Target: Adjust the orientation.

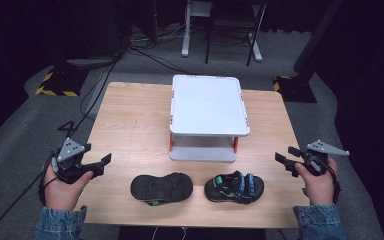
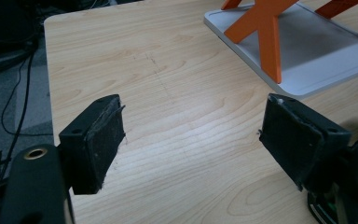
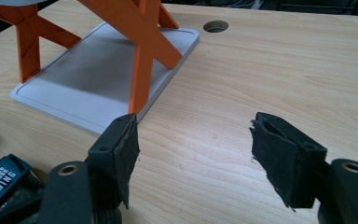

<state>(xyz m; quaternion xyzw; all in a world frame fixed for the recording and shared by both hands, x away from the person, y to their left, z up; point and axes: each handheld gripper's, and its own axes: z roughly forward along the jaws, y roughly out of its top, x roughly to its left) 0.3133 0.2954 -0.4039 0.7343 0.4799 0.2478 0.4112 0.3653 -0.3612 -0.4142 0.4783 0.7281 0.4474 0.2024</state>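
Two black sandals lie near the table's front edge. The left sandal [image 1: 162, 188] is turned sole up. The right sandal [image 1: 234, 187] is upright, its blue and green straps showing; a strap end [image 3: 0, 179] shows in the right gripper view. My left gripper [image 1: 100, 165] [image 2: 191, 140] hovers open at the table's left edge, left of the sandals, with only bare wood between its jaws. My right gripper [image 1: 286, 156] [image 3: 193, 154] is open at the right edge, beside the upright sandal, and holds nothing.
A white two-tier rack [image 1: 209, 105] with orange legs [image 3: 142, 60] stands at the table's middle back; its lower shelf [image 2: 307, 56] lies ahead of both grippers. A cable hole [image 3: 216, 26] sits in the tabletop. Chair legs and cables are on the floor beyond.
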